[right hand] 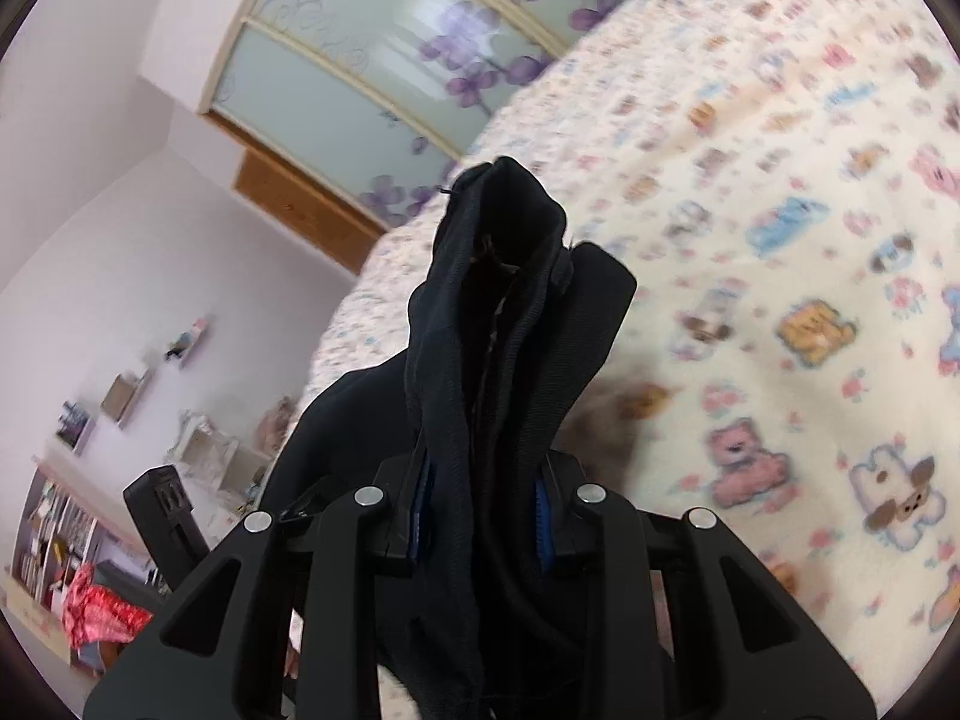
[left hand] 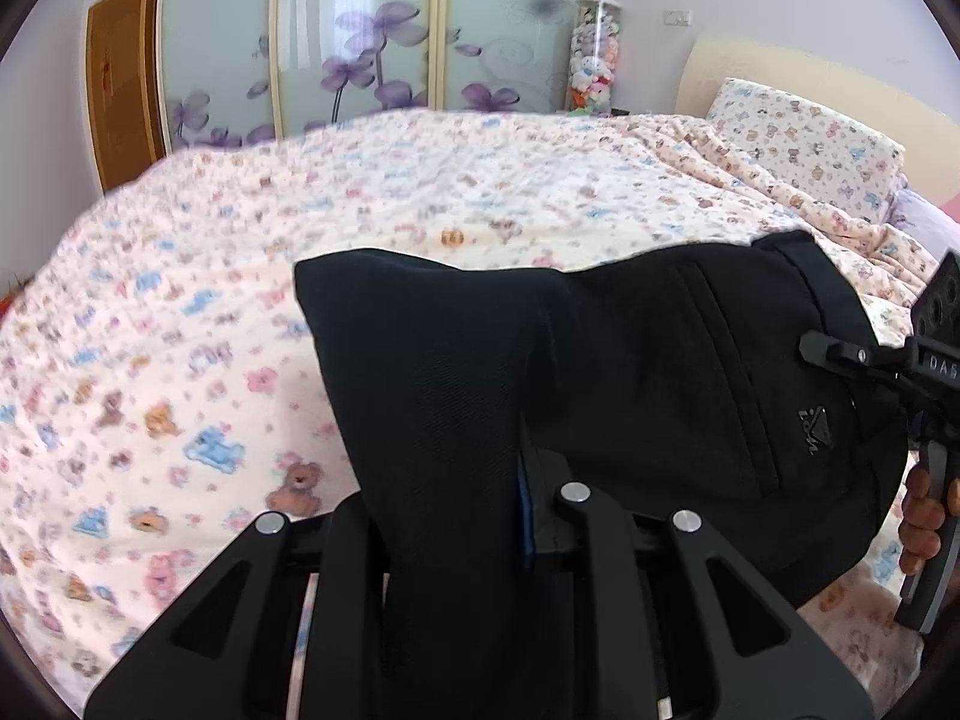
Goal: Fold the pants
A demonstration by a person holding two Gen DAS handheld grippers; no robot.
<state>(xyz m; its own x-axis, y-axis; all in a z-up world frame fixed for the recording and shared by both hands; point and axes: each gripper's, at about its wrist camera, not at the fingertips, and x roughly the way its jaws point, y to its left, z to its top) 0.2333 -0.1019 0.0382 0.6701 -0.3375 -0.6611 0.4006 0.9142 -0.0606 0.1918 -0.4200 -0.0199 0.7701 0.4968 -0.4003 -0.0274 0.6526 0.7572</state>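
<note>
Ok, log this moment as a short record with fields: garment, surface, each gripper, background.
garment: black fabric pants, bunched and held above the bed, small logo showing
surface: bed with a cream quilt printed with cartoon bears
left gripper: jaws clamped on a pants fold
right gripper: jaws clamped on bunched pants fabric
background: frosted sliding wardrobe doors with purple flowers

Bed (left hand: pixel 180 300): cartoon-animal print quilt (left hand: pixel 480 192) covers top. Matching pillow (left hand: pixel 804 144) at headboard (left hand: pixel 780 72) end. Surface wrinkled.
</note>
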